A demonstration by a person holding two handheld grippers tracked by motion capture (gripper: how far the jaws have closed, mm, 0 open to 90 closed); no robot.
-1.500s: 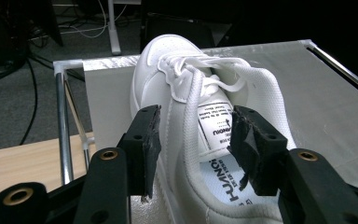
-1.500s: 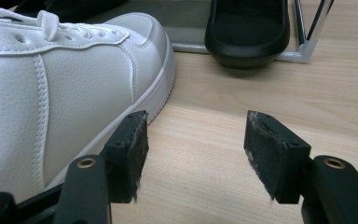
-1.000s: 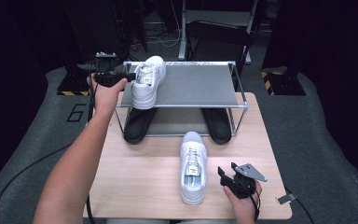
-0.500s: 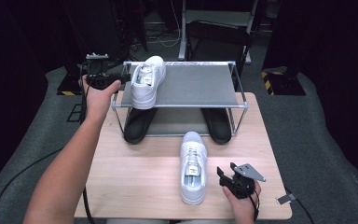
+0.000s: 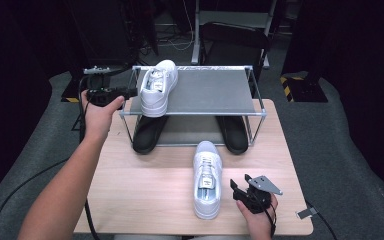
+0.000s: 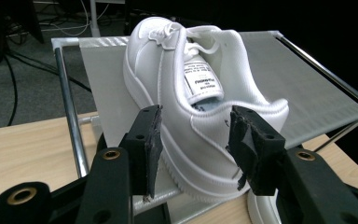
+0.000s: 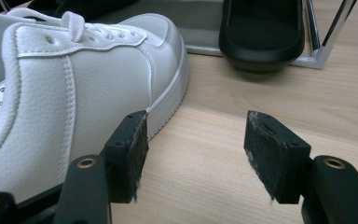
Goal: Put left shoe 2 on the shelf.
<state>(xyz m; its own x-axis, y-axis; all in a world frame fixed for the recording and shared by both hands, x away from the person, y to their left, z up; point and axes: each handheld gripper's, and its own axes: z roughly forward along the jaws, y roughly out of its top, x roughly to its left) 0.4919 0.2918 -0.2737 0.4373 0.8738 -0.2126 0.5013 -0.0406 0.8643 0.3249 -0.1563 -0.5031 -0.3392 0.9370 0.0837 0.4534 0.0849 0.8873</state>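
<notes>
Since a second ago we have drawn our left gripper (image 5: 130, 92) back from the rack shoe (image 5: 156, 88): then its jaws were at the heel, now they hang just off the rack's (image 5: 205, 90) left edge, released and holding nothing. The shoe itself has not moved; it sits on the top shelf at the left end, heel overhanging the front bar, toe pointing away. Our right gripper (image 5: 241, 192) and the table shoe (image 5: 207, 179) lie as they did before.

Our left arm stretches long across the table's (image 5: 145, 195) left side, hand wrapped round the gripper at shelf height, jaws aimed right toward the heel. In the left gripper view, the jaws stand apart with the heel between and beyond them, not touching. Our right hand rests low at the table's near edge, just right of the table shoe; in the right gripper view its jaws gape over bare wood, the left one close beside the shoe's side, and we cannot tell if it touches.

Two black shoes (image 5: 148, 134) stand on the rack's lower level. A white tongue label with black print shows inside each white shoe; the writing is too small to read.
</notes>
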